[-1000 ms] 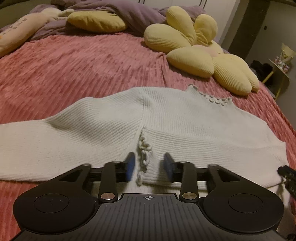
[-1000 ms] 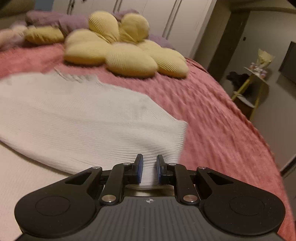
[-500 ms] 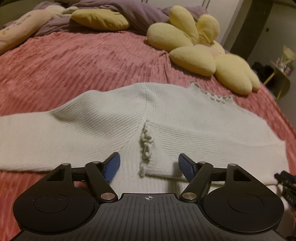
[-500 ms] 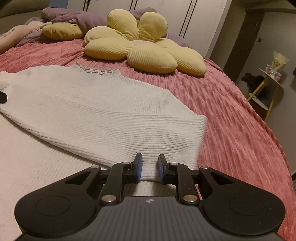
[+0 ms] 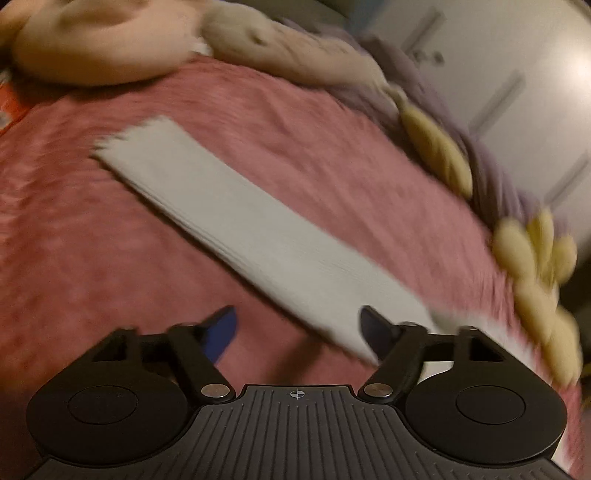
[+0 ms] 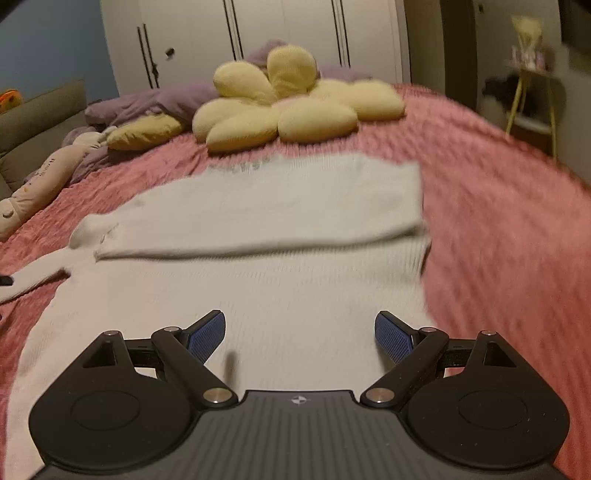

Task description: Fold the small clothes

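Observation:
A white ribbed knit sweater [image 6: 280, 280] lies flat on the pink bedspread [image 6: 498, 229]. Its right sleeve [image 6: 266, 225] is folded across the chest. My right gripper [image 6: 300, 334] is open and empty, hovering above the sweater's lower body. In the blurred, tilted left wrist view, the sweater's left sleeve [image 5: 251, 229] stretches out straight across the bedspread [image 5: 92, 258]. My left gripper [image 5: 297, 328] is open and empty, just over the sleeve's near end, its right finger [image 5: 376, 328] over the cloth.
A yellow flower-shaped cushion [image 6: 291, 107] lies beyond the sweater's collar, with purple bedding [image 6: 155, 103] and a long plush toy [image 6: 40, 177] at the far left. A small side table [image 6: 532, 96] stands off the bed's right edge. White wardrobe doors [image 6: 258, 33] are behind.
My right gripper has opened, let go of the right sleeve laid across the chest, and pulled back. My left gripper swung left from the sweater's armpit to the outstretched left sleeve.

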A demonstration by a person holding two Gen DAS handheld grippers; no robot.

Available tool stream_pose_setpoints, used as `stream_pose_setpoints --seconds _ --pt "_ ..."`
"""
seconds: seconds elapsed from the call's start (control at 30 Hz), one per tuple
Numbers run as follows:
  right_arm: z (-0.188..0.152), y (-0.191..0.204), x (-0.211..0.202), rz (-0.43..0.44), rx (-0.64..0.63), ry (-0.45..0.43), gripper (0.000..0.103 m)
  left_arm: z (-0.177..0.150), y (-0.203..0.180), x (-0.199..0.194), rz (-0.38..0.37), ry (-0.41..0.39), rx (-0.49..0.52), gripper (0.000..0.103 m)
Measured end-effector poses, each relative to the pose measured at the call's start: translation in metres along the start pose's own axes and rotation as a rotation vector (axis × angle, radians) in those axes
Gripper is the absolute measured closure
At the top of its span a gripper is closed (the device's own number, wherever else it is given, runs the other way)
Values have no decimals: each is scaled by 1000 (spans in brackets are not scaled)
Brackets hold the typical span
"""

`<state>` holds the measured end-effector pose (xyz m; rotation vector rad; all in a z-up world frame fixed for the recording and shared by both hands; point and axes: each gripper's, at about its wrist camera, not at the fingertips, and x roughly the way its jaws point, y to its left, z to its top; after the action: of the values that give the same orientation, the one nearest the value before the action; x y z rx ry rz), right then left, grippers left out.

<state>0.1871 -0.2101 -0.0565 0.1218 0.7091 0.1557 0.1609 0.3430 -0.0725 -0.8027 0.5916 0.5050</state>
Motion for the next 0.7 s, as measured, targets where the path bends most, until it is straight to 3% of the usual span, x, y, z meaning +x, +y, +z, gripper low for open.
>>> stream_pose_setpoints --seconds 0.13,0.2,0.27,0.37,0.57,0.7 --pt "-1 9 2 -25 -19 28 14 25 44 12 -65 -48 -241 51" --pt "-2 12 1 -31 -15 33 14 34 62 20 -71 -63 -355 74" --pt "-2 15 -1 -37 -8 40 14 42 72 31 -73 -62 -426 90" --pt "-4 17 -2 -51 -7 48 14 47 81 39 -104 -48 -473 92" --pt "-7 17 1 -75 -8 59 14 60 61 32 -102 -45 -325 94" --pt "-11 13 0 -73 -6 53 14 64 -1 6 -177 -79 -91 94"
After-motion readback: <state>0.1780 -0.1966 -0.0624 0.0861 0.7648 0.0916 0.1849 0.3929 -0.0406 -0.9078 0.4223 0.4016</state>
